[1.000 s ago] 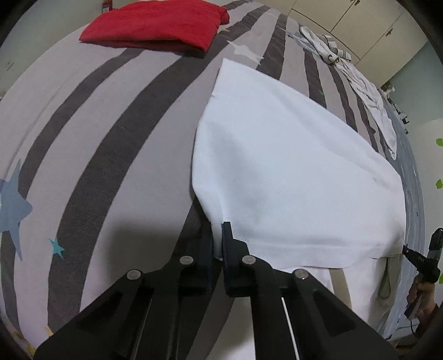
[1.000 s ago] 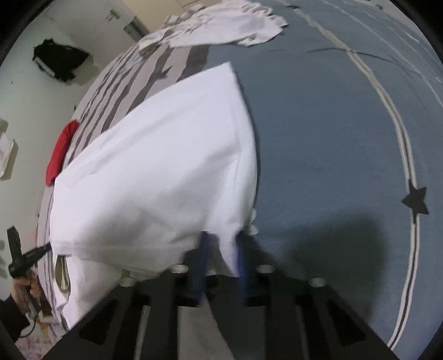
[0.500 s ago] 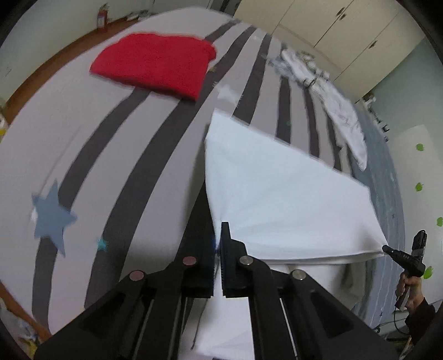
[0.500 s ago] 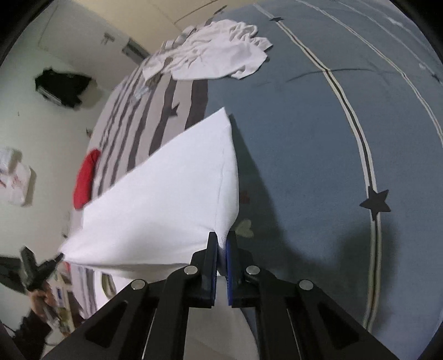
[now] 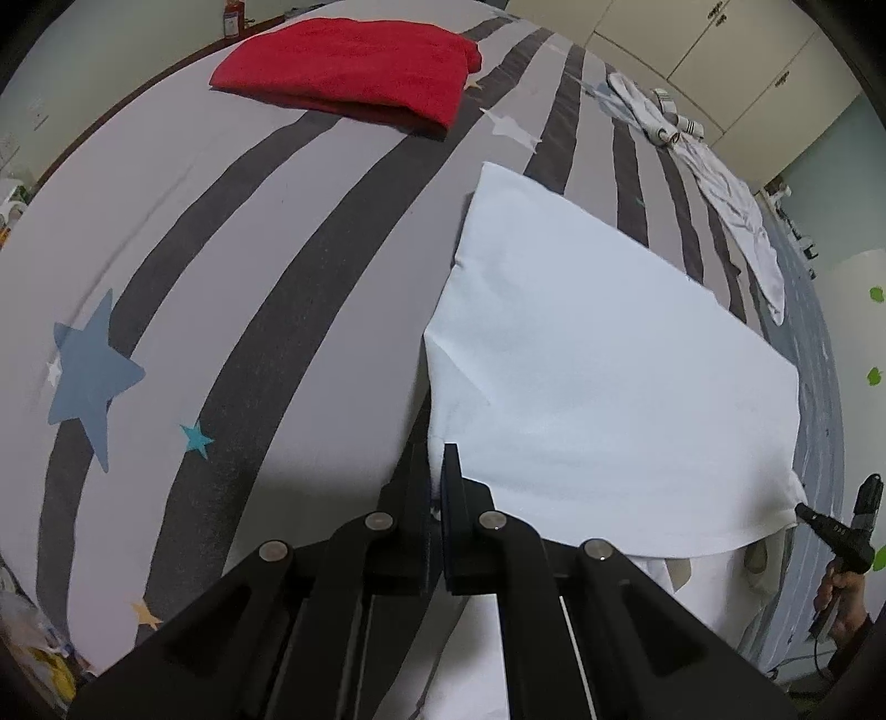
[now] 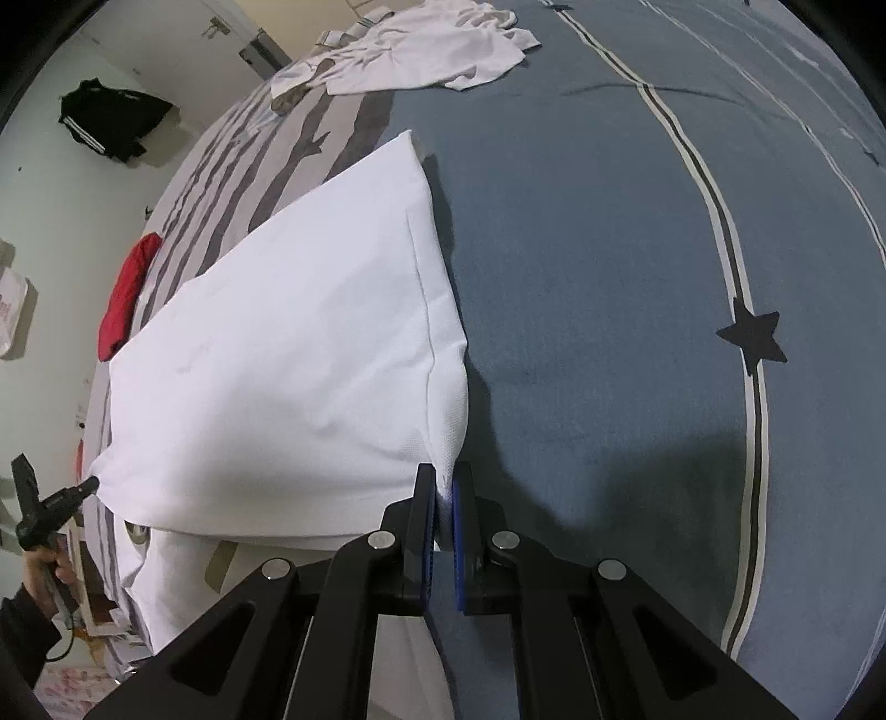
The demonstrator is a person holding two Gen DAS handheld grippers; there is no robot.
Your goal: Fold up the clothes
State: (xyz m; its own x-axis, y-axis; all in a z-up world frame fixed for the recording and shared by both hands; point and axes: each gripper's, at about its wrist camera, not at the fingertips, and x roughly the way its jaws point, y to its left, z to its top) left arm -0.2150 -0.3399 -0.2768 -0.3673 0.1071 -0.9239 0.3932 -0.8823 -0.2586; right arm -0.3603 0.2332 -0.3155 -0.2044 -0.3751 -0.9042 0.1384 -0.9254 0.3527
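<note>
A white garment [image 5: 598, 354] lies on the bed, its near edge lifted and stretched taut between the two grippers. My left gripper [image 5: 437, 476] is shut on the garment's left near corner. The right gripper [image 6: 443, 495] is shut on the opposite corner of the white garment [image 6: 288, 354]. More white fabric [image 5: 714, 587] hangs below the raised edge. In the left wrist view the right gripper [image 5: 803, 512] shows at the far right, held by a hand [image 5: 844, 592]. In the right wrist view the left gripper [image 6: 88, 484] appears at the far left.
A folded red garment [image 5: 354, 66] rests at the far side of the striped, star-printed bedsheet [image 5: 232, 266]. A crumpled white pile [image 6: 421, 55] lies near the bed's far end. The blue part of the sheet [image 6: 609, 277] stretches right. Cupboards [image 5: 720, 50] stand behind.
Both grippers came back down and forward after rising half a second ago, carrying the garment's held edge. The white panel now lies flatter and wider over the bed.
</note>
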